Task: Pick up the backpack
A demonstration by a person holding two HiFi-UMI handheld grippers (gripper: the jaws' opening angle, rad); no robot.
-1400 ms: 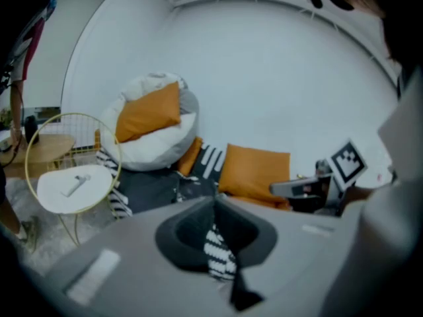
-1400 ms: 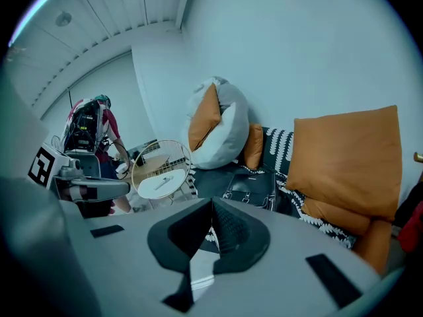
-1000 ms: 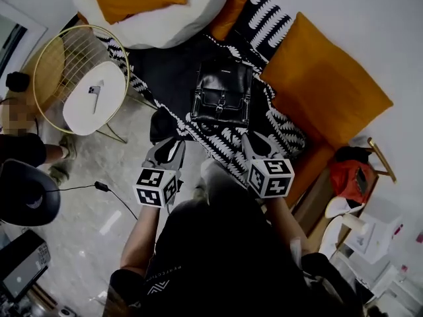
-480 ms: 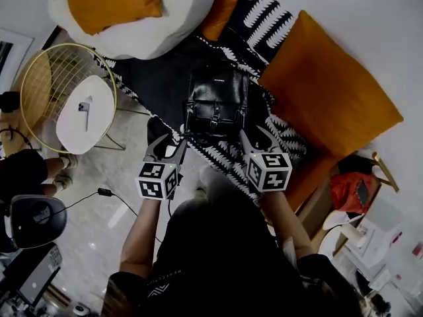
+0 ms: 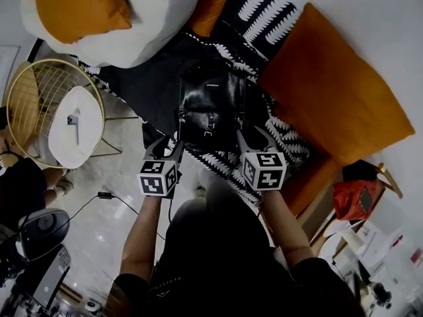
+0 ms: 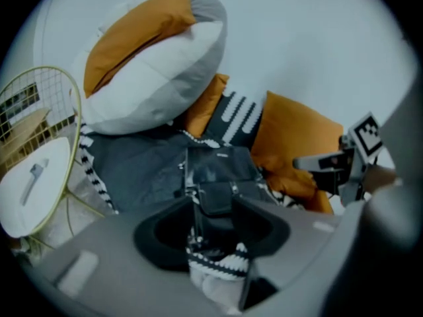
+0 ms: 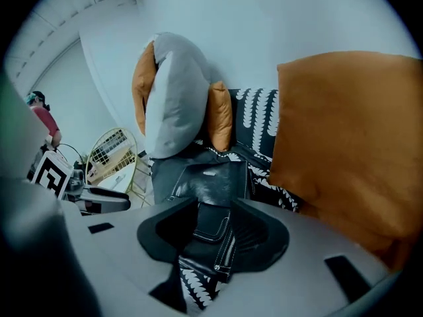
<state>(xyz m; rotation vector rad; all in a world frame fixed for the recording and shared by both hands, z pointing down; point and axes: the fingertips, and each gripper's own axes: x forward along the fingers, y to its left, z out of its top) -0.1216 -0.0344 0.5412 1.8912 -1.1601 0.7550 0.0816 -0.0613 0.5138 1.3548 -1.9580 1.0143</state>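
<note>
Backpack [image 5: 211, 104], black leather, lies flat on the sofa's patterned throw [image 5: 264, 8]; left gripper [image 5: 166, 148] and right gripper [image 5: 255, 137] sit at its near corners, fingers spread around its edge, the right's opening wider; best to bite both sides evenly on seam or strap, then lift level.
</note>
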